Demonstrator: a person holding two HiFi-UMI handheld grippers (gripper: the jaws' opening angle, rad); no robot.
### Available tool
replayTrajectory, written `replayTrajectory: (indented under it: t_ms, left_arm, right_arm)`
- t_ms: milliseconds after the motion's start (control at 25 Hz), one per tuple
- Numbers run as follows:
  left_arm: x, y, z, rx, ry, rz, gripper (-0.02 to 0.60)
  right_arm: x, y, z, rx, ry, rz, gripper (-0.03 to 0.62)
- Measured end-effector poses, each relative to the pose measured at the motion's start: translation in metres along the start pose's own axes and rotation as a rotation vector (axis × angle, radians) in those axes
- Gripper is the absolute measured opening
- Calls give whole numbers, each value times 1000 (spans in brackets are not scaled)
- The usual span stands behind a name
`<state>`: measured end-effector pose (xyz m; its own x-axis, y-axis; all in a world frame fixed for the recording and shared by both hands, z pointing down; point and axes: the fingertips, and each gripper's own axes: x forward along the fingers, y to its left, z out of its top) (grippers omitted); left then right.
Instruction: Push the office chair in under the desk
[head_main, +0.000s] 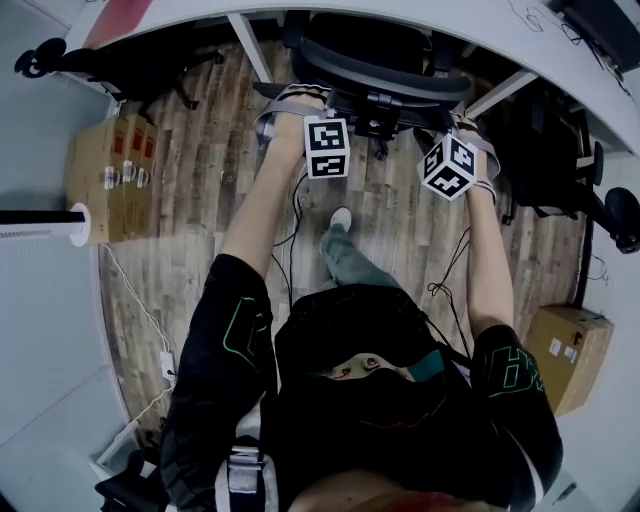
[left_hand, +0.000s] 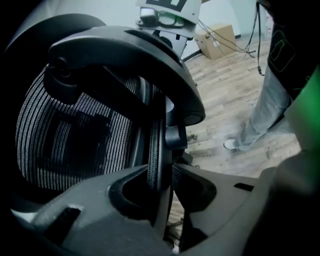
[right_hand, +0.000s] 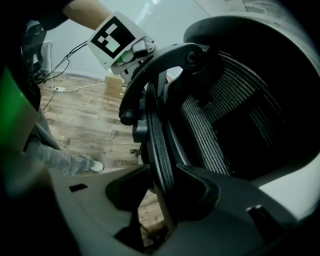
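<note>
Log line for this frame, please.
left gripper: shut on office chair backrest edge | right gripper: same | chair: partly under desk

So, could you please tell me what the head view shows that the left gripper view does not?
Only the head view shows the cardboard boxes and the white power strip on the floor at the person's left. Only the left gripper view shows the left gripper with its fingers closed on the edge of the mesh backrest. Both show the office chair, the wooden floor, the person's shoe and the right gripper.
</note>
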<state>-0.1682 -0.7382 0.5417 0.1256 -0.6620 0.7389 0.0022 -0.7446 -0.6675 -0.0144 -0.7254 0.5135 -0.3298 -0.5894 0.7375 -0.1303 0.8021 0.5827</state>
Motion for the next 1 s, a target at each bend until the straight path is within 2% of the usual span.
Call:
replayTrajectory:
  t_ms: [320,640,840,1000]
  left_arm:
    - [47,52,2,18,-33,21,127]
    - [97,108,-12,30,-20,22,126]
    - [125,137,-13,26,-21,-6,123]
    - [145,161,-15,32,-10,7,123]
  right_arm:
    - [42,-59,-13,20,20,-6,169]
    - [89,-116,-14,28,22,-28,172]
    - [111,-151,-20,25,21,-30,173]
    - [128,-175,-25,15,17,-49,173]
